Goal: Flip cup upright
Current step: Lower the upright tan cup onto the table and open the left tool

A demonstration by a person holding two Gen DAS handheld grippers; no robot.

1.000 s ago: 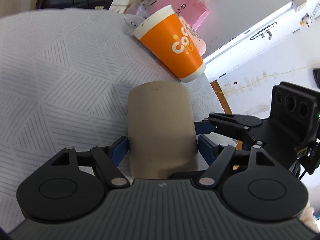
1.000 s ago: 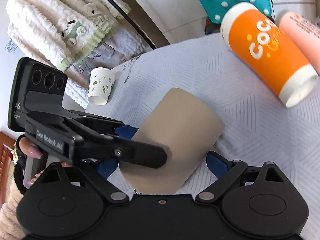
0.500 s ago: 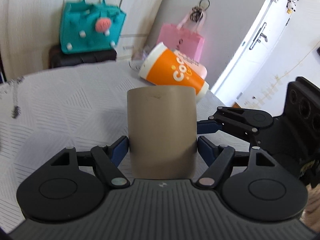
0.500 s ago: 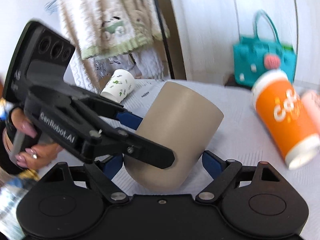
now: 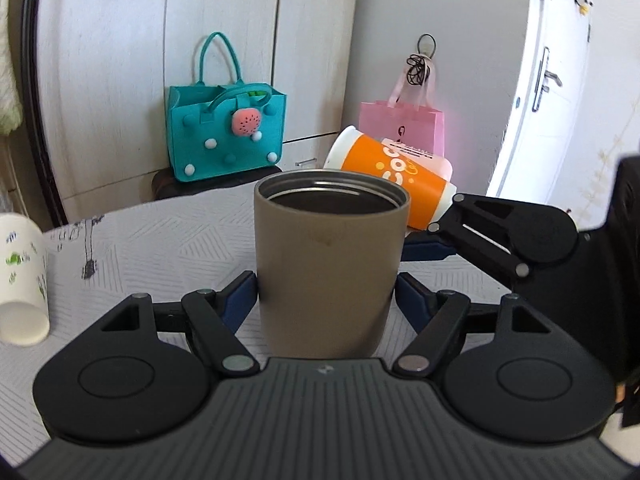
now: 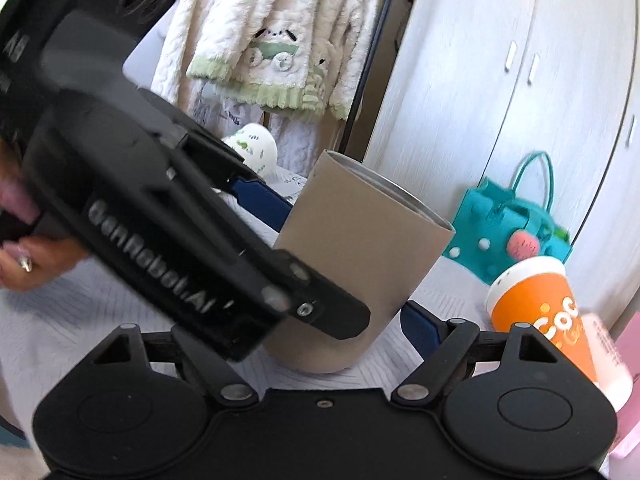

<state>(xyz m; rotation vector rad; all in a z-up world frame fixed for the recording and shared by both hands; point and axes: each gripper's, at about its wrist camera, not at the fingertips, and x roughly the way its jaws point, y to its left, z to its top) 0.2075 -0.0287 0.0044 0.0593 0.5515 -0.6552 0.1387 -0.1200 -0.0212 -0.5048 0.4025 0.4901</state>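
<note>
Left wrist: left gripper [image 5: 326, 292] pinches upright tan cup [image 5: 330, 256] on patterned table [image 5: 160, 240]; right gripper [image 6: 352, 308] seemingly too.

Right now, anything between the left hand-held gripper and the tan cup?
Nothing visible. The tan cup sits directly between the left hand-held gripper's blue pads, mouth up. The right hand-held gripper is alongside on its right; the orange cup lies behind it on the table.
</note>
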